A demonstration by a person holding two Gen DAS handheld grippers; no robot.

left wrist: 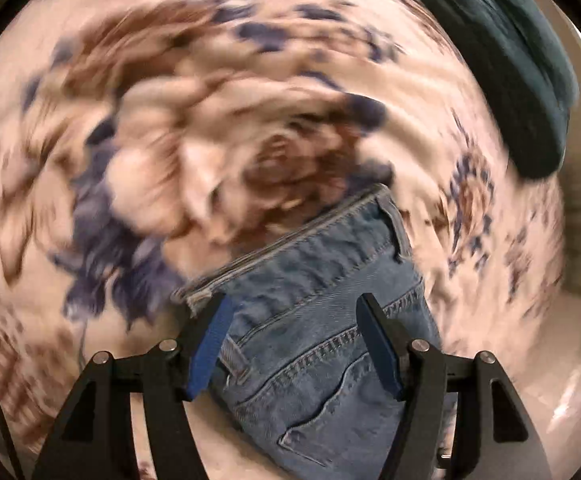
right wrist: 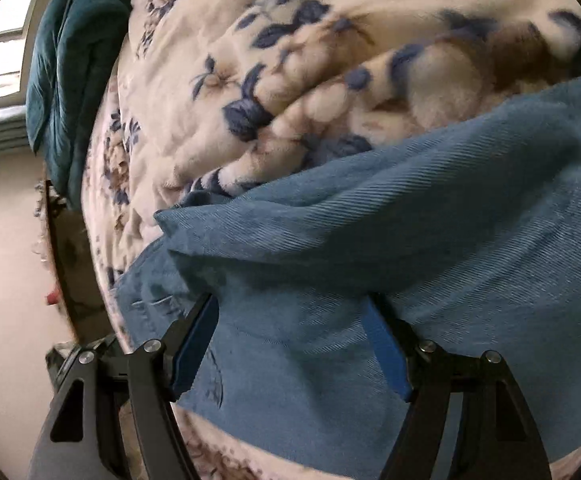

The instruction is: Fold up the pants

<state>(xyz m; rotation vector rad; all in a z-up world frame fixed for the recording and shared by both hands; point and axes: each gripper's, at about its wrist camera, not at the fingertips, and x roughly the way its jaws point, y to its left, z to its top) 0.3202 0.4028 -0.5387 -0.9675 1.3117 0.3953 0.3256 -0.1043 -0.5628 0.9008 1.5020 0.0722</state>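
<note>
Jeans [left wrist: 322, 320] on floral blanket [left wrist: 170, 120] — between spread fingers, both grippers.

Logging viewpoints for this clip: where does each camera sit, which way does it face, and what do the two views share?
Left wrist: on the left gripper, looking steeply down its open fingers at the jeans waistband and pocket on the floral blanket; only the fingers show.
Right wrist: on the right gripper, looking down at rumpled jeans on the blanket; its open fingers show, no hand.
Shared: jeans, blanket, and a teal cloth at the blanket's edge.
</note>
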